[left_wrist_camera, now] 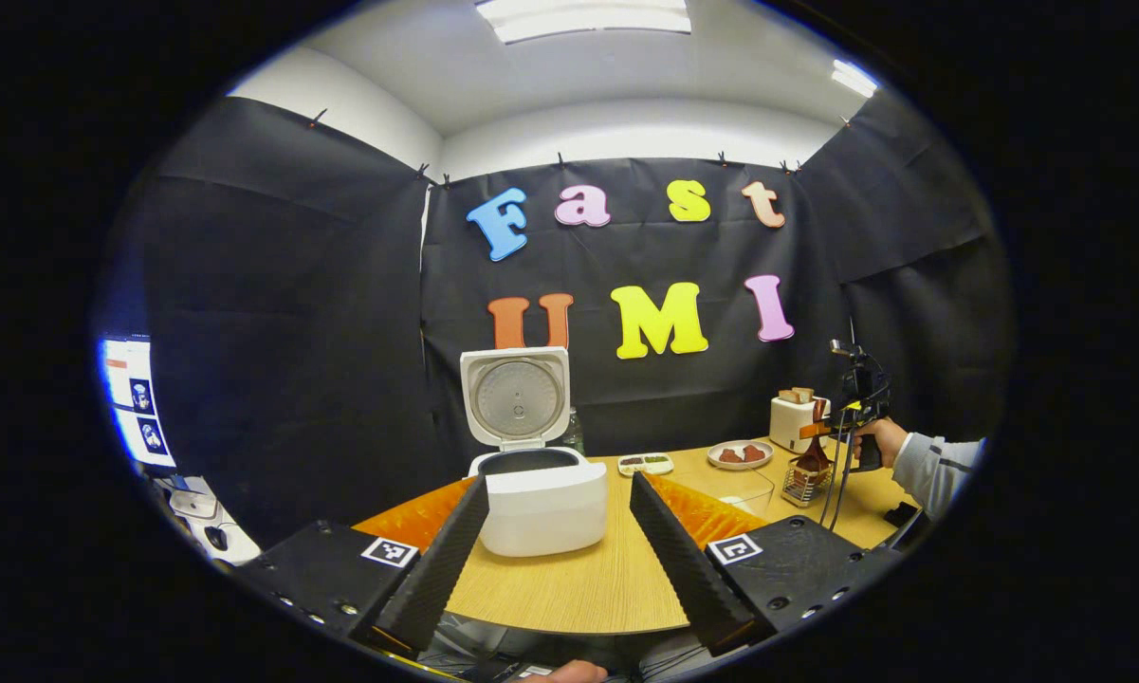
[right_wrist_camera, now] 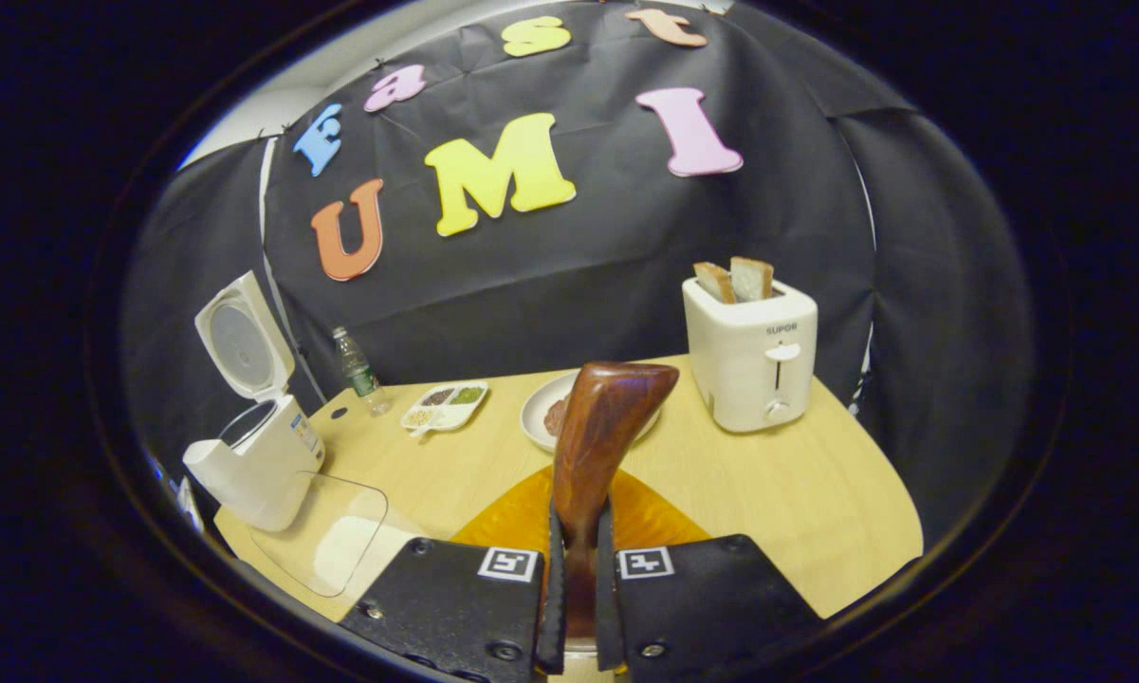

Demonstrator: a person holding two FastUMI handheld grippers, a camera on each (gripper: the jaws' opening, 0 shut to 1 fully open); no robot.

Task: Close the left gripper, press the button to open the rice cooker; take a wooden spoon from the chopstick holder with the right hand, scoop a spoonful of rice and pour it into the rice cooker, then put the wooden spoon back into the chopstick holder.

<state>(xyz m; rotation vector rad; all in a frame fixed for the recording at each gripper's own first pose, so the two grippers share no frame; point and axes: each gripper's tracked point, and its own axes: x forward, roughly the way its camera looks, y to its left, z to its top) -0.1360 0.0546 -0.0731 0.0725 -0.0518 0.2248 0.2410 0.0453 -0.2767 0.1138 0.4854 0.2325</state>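
Observation:
The white rice cooker [left_wrist_camera: 542,507] stands on the table with its lid [left_wrist_camera: 517,398] swung up. My left gripper [left_wrist_camera: 555,555] hovers just in front of it, fingers wide apart and empty. At the far right, a hand holds my right gripper [left_wrist_camera: 854,408] above the wire chopstick holder [left_wrist_camera: 801,486], where the brown wooden spoon [left_wrist_camera: 813,453] stands upright. In the right gripper view, my right gripper [right_wrist_camera: 577,569] is shut on the wooden spoon [right_wrist_camera: 607,427], whose broad end rises in front of the camera. The open rice cooker [right_wrist_camera: 256,455] sits far left. A clear rice container [right_wrist_camera: 318,536] lies beside it.
A white toaster [right_wrist_camera: 749,351] with bread slices stands at the back right. A plate [right_wrist_camera: 538,410] of food, a divided small tray [right_wrist_camera: 444,403] and a water bottle [right_wrist_camera: 356,365] line the back of the wooden table [right_wrist_camera: 816,512]. An orange mat [left_wrist_camera: 417,512] lies under my left gripper.

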